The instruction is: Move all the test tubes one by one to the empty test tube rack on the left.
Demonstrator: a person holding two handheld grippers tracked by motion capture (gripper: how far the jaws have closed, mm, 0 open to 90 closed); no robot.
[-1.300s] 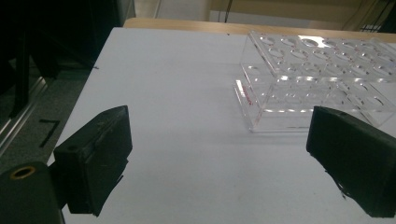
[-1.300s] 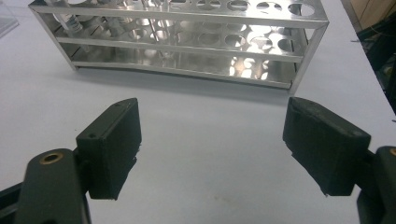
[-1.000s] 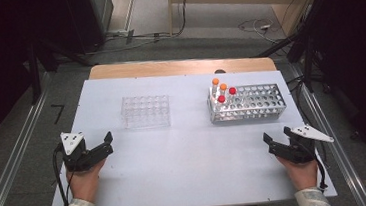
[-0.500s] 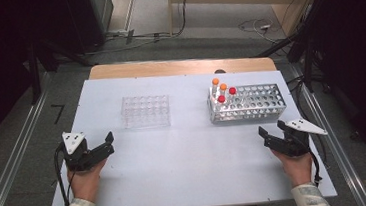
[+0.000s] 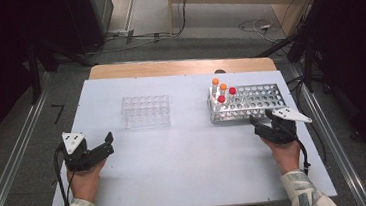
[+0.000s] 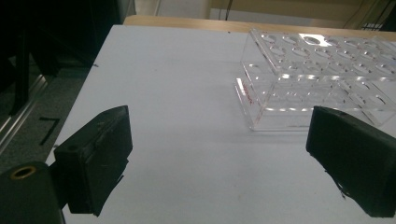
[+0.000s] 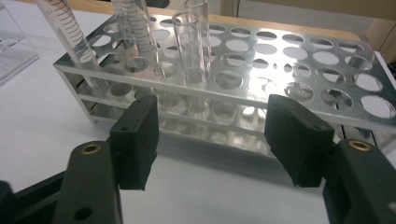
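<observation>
On the tabletop [image 5: 185, 153] in the high view, your right hand-held gripper [image 5: 262, 122] sits just in front of the metal rack [image 5: 251, 102], at its near long side toward the right half. The four capped tubes [image 5: 222, 92] stand upright at the rack's far-left end, so they lie ahead and to the left of that gripper. Its jaws have just been closing somewhat but stand apart, nothing between them. Your left hand-held gripper [image 5: 102, 145] rests well apart from all that, near the left edge, jaws spread and empty, pointing toward the clear rack [image 5: 145, 110], which holds no tubes. The right hand is plainly the nearer one to the tubes.

In the left gripper view, the left hand-held gripper [image 6: 219, 154] shows both pads wide apart over bare tabletop [image 6: 177, 84]. The clear rack [image 6: 322, 79] is ahead and to the right, its long axis running off to the right, not touched.

In the right gripper view, the right hand-held gripper [image 7: 212, 135] looks straight at the metal rack's [image 7: 289, 65] near wall, pads parted, gripping nothing. The tubes [image 7: 140, 37] rise up-left of the jaw gap, long axes near vertical, one of them leaning a bit. To pick one I'd say you need to lift and swing left, then come at the tube from the side, jaws straddling the upright glass.
</observation>
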